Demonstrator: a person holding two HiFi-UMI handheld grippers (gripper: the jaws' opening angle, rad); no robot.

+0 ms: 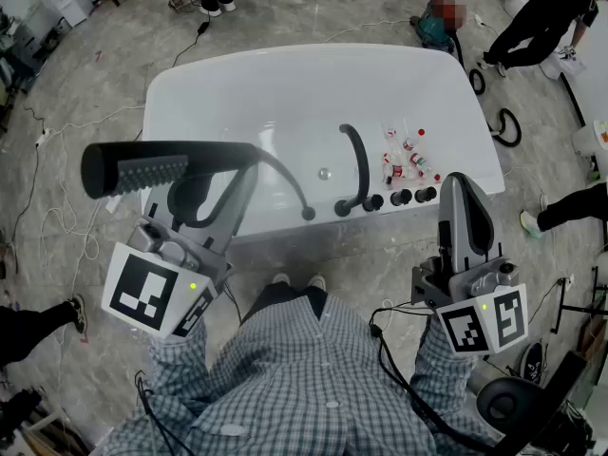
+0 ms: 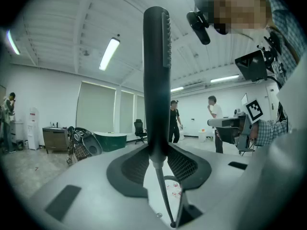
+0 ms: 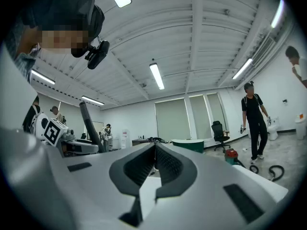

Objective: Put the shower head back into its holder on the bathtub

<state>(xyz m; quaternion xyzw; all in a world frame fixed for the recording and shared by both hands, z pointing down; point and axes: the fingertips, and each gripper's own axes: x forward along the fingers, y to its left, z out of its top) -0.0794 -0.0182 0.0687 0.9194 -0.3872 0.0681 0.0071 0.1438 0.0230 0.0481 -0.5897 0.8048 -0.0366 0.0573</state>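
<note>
The left gripper (image 1: 217,180) has its jaws spread wide and clamped on the handle of the shower head (image 1: 152,167). The spray end sticks out sideways from the jaws, away from the other gripper. The hose (image 1: 290,180) runs from the jaws forward to the deck of the tub (image 1: 285,84), which lies ahead of both tools. The right gripper (image 1: 457,183) is empty, its jaws pressed together, with the knobs (image 1: 400,198) and spout (image 1: 357,160) just ahead, toward the left gripper's side.
</note>
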